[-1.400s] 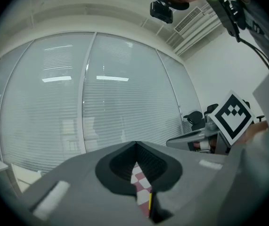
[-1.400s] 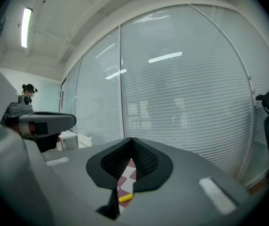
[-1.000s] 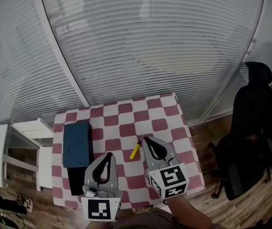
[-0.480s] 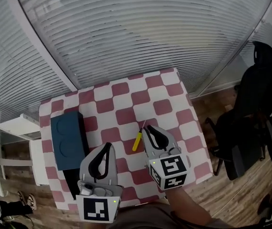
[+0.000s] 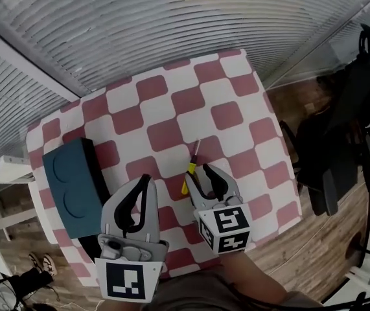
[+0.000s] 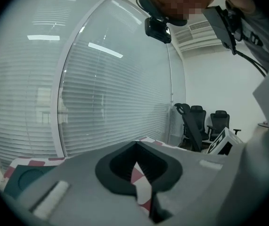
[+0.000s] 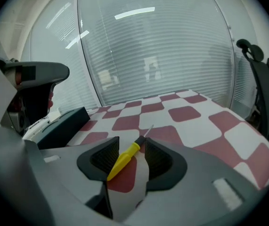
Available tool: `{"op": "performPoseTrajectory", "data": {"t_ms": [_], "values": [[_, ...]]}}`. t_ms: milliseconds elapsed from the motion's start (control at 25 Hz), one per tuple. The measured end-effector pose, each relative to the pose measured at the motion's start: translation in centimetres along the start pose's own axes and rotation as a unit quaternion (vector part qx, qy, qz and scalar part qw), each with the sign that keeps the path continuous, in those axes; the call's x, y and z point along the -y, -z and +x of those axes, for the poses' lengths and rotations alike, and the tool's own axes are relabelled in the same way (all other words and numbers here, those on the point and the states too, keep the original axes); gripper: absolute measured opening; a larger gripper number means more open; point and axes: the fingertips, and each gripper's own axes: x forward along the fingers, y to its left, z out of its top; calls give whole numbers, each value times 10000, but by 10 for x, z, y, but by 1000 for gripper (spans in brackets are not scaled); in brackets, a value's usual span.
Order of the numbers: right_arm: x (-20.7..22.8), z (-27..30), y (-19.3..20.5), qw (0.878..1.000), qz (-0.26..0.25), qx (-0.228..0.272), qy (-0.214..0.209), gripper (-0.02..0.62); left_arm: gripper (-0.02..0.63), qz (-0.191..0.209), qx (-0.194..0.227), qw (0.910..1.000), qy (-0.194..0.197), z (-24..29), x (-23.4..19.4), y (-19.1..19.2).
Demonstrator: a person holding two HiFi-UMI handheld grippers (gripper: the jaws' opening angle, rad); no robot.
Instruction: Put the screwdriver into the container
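Red-and-white checked worktop [image 5: 172, 102] below slatted blinds. Dark teal container [image 5: 71, 186] at one edge. Just right of container, left tongs [image 5: 144, 181], closed and empty. Further right of container, right tongs [image 5: 201, 172] narrowly parted astride yellow screwdriver [image 5: 188, 172], flat on worktop.

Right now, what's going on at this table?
A person is working two handheld grippers over a red-and-white checkered table. The right gripper is down at the yellow-handled screwdriver, which lies flat on the cloth between its open fingers, not yet clamped. The left gripper is shut, holds nothing, and hangs beside a dark teal box at the table's left edge. The screwdriver has not been picked up.
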Motion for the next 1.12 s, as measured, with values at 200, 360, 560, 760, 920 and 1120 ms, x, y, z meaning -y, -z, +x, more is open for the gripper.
{"op": "performPoseTrajectory", "data": {"t_ms": [200,360,560,760,920,1120], "values": [[1,6,9,9995,-142,-197,199,229,0,-113,-142,9998,51,14,-8,16],[0,11,13,9981,-283,-456,286,233,0,-246,-173,9995,40,19,-16,24],[-8,19,17,9962,-329,-797,157,227,0,-408,-194,9989,115,21,-23,28],[-17,22,22,9939,-381,-1034,29,181,0,-509,-150,9985,148,20,-27,28],[-15,21,23,9928,-477,-1095,129,137,0,-525,-109,9984,154,17,-29,26],[-14,20,25,9917,-555,-1148,182,98,0,-484,-66,9987,126,11,-30,22]]}}
